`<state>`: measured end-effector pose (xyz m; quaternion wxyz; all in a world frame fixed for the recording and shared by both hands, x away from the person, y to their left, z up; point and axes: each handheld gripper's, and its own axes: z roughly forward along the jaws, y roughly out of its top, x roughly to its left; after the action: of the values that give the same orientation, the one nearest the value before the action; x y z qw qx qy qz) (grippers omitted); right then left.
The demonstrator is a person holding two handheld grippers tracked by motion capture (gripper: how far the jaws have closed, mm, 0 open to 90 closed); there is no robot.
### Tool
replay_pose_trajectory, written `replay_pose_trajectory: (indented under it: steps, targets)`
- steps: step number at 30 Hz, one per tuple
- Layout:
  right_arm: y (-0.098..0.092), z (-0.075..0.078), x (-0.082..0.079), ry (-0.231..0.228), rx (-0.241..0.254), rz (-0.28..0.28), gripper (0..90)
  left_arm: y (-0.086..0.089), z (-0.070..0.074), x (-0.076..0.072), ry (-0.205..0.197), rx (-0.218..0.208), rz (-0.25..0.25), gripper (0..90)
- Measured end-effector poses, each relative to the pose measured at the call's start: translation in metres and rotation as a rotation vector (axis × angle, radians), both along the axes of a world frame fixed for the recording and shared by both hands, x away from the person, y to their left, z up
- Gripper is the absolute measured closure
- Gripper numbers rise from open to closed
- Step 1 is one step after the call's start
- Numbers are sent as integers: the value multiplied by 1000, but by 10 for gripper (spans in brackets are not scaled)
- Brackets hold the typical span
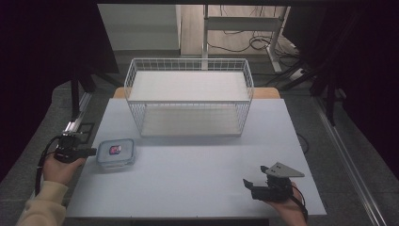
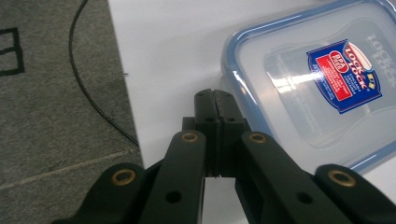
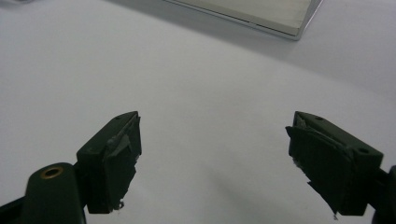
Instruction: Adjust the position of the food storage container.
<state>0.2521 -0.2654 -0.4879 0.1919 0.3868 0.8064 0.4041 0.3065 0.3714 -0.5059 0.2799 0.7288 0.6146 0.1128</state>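
The lidded food container (image 1: 115, 153) sits near the left edge of the white table (image 1: 188, 183), at about nine o'clock from the table's middle. It is a clear rectangular box with rounded corners and a blue-rimmed lid; a red and blue label (image 2: 344, 74) lies on the lid's centre. What it holds cannot be told.

The left gripper (image 1: 89, 151) lies at the container's nine o'clock, its tips just beside the container's left wall; whether they touch it cannot be told. In the left gripper view its jaws are pressed together with nothing between them, over the table surface beside the lid's rim. Behind it the table edge drops off to grey carpet (image 2: 51, 102) with a black cable (image 2: 86, 88) on it, so there is little room on that side.

Towards three o'clock the tabletop is bare across to the right gripper (image 1: 251, 184), near the front edge at about five o'clock. Its jaws are spread wide over the table, holding nothing.

At twelve o'clock stands a white wire basket (image 1: 188, 96) with a pale board as its floor, well apart from the container.
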Motion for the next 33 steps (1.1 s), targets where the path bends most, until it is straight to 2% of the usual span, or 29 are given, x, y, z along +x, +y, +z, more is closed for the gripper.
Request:
replay_pose_trajectory:
  steps: [2, 8, 13, 27, 33]
  targets:
    - [0, 0, 0, 2, -3, 0, 177, -2, 1, 1, -7, 16, 5, 898]
    - [0, -1, 0, 4, -8, 2, 179, -4, 1, 3, -3, 3, -7, 898]
    - [1, 0, 0, 9, -6, 5, 180, -12, 1, 6, -14, -13, -39, 898]
    - [1, 0, -1, 11, -4, 10, 181, -54, 5, 20, -21, -27, -134, 898]
    - [1, 1, -1, 8, -5, 11, 181, -70, 7, 21, -16, -31, -166, 898]
